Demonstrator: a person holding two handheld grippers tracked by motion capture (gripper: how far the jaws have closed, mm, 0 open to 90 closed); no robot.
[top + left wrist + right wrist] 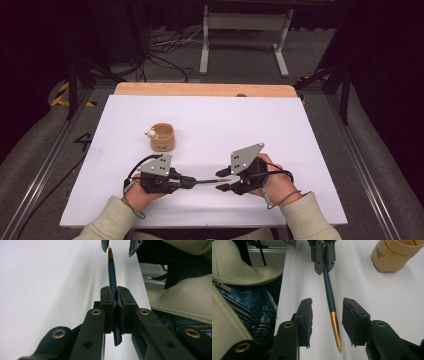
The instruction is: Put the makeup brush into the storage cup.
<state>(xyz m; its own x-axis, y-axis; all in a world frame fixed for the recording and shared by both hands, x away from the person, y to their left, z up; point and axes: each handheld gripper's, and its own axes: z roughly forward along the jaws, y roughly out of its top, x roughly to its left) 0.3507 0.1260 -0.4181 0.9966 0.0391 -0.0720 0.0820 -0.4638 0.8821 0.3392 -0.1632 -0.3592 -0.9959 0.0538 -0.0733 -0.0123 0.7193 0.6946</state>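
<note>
A dark blue pen (207, 181) with a gold tip lies level just above the white tabletop (260, 130), near its front edge. My left gripper (192, 182) is shut on the pen's barrel; in the left gripper view the pads (107, 296) pinch the pen (111, 275), and its rear end sticks out behind them. My right gripper (221, 180) faces it from the right and stands open. In the right gripper view the gold tip (335, 327) sits between the right gripper's (327, 315) pads with a gap on each side.
A tan cup (163, 137) with a small figure on its rim (150, 133) stands behind my left hand. A wooden strip (200, 90) runs along the table's far edge. The person's light jacket (234, 272) and jeans (252, 307) are close to the front edge.
</note>
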